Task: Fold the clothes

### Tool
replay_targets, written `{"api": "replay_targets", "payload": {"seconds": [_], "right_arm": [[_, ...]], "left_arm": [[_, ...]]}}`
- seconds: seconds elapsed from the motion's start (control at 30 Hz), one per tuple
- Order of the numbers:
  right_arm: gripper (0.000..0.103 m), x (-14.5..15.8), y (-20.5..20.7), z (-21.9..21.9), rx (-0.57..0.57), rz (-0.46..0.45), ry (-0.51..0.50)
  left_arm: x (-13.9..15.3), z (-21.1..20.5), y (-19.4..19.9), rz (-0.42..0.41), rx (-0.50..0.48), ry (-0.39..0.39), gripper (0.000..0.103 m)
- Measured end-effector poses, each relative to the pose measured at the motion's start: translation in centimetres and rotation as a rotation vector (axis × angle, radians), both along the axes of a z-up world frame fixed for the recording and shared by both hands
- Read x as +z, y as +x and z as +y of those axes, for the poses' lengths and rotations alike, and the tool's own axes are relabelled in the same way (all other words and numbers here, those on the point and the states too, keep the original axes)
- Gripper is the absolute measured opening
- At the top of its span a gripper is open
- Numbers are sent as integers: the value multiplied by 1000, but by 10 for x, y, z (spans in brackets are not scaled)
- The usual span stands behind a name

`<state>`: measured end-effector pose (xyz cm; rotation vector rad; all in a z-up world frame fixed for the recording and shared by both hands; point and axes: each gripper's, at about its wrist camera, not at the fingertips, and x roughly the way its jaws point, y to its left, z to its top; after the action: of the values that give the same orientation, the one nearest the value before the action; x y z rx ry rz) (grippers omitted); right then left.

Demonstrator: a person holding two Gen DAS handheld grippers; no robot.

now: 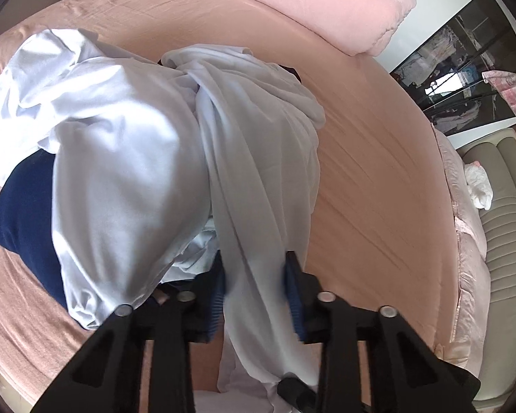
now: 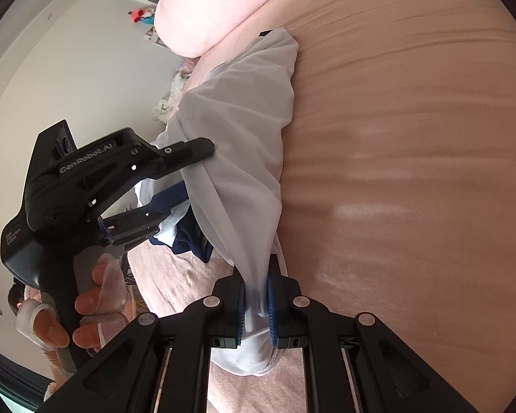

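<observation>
A white garment lies bunched across a pile on the pink bed sheet. A second white piece and a navy garment lie to its left. My left gripper has its jaws wide apart, with a strip of the white garment running between them. My right gripper is shut on the white garment, which stretches away from it. The left gripper also shows in the right wrist view, open around the same cloth, held by a gloved hand.
A pink pillow lies at the head of the bed. A dark glass wardrobe and a beige padded bench stand to the right of the bed. A white wall is behind the left gripper.
</observation>
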<state>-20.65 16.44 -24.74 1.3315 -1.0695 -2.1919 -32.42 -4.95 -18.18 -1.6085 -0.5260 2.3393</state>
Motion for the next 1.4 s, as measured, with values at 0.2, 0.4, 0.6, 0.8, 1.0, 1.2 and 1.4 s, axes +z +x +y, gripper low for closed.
{"api": "replay_targets", "payload": {"seconds": [0.2,0.4,0.6,0.8,1.0,1.2,1.4], "right_arm": [[9,-9,8,7,-15,-15,-66],[13,-8,11,19,-64,11,-117],[71,4,20,36,-143,70,-106],[72,13,20,54,-175,79,-88],[72,25,6,48,-145,99,-47],[72,40,-21,9,-27,141,113],[72,38,-47,-21,51,148,289]], "left_arm": [[-1,7,-14,13,-2,-4,11],[21,27,-11,87,-82,-33,11],[45,51,-8,163,-149,-66,11],[40,57,-15,144,-166,-42,11],[38,49,-16,129,-186,20,11],[38,35,-19,108,-203,76,11],[38,26,-22,108,-211,86,11]]}}
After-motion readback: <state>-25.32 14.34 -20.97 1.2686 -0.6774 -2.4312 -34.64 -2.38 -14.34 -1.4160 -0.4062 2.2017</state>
